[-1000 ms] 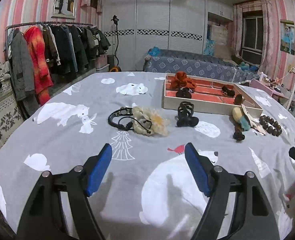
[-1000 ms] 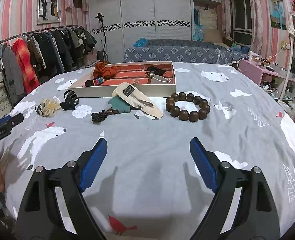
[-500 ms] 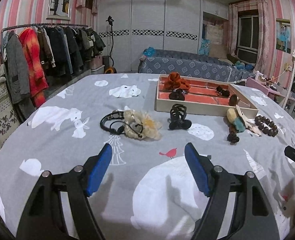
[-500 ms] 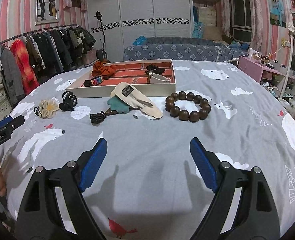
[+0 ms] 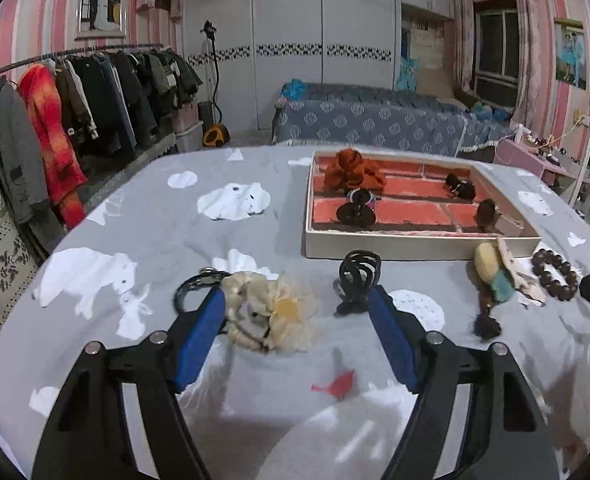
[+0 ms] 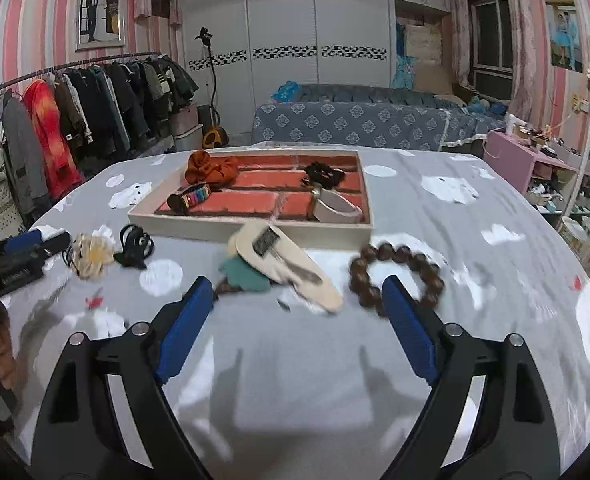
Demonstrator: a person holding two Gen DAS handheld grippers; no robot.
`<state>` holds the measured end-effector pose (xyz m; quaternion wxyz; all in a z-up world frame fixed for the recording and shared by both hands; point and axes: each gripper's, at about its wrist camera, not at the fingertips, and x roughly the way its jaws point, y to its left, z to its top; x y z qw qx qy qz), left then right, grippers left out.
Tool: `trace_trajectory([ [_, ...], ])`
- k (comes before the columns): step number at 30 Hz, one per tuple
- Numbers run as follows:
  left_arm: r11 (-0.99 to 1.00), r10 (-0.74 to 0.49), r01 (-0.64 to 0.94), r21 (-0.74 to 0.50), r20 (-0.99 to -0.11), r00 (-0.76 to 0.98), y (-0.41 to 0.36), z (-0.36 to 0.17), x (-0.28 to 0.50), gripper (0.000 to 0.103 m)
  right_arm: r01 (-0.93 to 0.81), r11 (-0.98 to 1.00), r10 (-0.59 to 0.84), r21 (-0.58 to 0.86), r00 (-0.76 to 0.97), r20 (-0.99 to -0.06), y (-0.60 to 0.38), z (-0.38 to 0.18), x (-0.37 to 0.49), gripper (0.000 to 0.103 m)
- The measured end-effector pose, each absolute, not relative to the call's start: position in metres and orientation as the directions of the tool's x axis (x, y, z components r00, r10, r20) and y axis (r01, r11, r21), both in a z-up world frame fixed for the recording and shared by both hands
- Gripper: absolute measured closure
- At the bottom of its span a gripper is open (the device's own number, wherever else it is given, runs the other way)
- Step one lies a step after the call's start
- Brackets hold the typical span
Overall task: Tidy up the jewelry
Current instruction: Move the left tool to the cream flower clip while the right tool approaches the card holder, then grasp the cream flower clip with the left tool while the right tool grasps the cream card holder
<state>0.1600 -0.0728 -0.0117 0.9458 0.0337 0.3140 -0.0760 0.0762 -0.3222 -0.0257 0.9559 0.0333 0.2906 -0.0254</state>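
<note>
Inspector A: Firstly, jewelry. Cream flower hair tie (image 5: 273,316) lying on the grey printed cloth (image 5: 167,232), between the blue pads of the left gripper (image 5: 297,308), nearer the left pad; contact not confirmed. Black cord loops (image 5: 193,286) attached at its far-left side.

Inspector B: Noted. Jaw state?

Inspector A: Left jaws spread wide, nothing pinched. Right gripper (image 6: 295,300) likewise spread wide, holding nothing.

Inspector B: Items near the left tool?

Inspector A: Black claw clip (image 5: 357,282) standing just beside the right pad, on the cloth. Further right, a dark tassel charm with teal and yellow parts (image 5: 491,280), then a brown bead bracelet (image 5: 555,274).

Inspector B: Right-hand view?

Inspector A: Same bracelet (image 6: 395,276) lying flat, partly behind the right pad. Cream hair clip (image 6: 283,264) resting over a teal piece (image 6: 247,276), ahead of the open jaws. Slight blur on the near items.

Inspector B: Tray?

Inspector A: White-walled tray (image 6: 255,234) with brick-pattern lining, beyond the loose items. Inside: orange scrunchie (image 6: 211,170) at far left, multicoloured band (image 6: 193,198) in front of it, black scrunchie (image 6: 323,174) at far right, pale watch strap (image 6: 337,208) at near right.

Inspector B: Surroundings?

Inspector A: Clothes rail (image 6: 95,108) along the left wall, blue patterned bed (image 6: 355,122) behind, white wardrobe (image 6: 315,60) at the back wall.
</note>
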Motion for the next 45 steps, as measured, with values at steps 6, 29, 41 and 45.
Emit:
trace_trajectory([
  [6, 0.986, -0.092, 0.159, 0.044, -0.656, 0.749, -0.076, -0.033, 0.194, 0.033, 0.074, 0.994, -0.011, 0.081, 0.800, -0.600, -0.313, -0.036, 0.123, 0.018],
  [29, 0.974, -0.135, 0.223, 0.051, -0.658, 0.741, -0.090, -0.046, 0.206, 0.102, 0.063, 0.998, -0.032, 0.021, 0.736, -0.676, -0.291, -0.066, 0.177, 0.081],
  [41, 0.970, -0.172, 0.241, 0.031, -0.611, 0.773, -0.091, -0.039, 0.194, 0.103, 0.074, 0.997, -0.048, 0.012, 0.760, -0.648, -0.290, -0.053, 0.162, 0.090],
  [45, 0.965, -0.176, 0.257, 0.057, -0.589, 0.789, -0.098, -0.037, 0.187, 0.103, 0.074, 0.997, -0.061, -0.005, 0.786, -0.615, -0.286, -0.047, 0.154, 0.096],
])
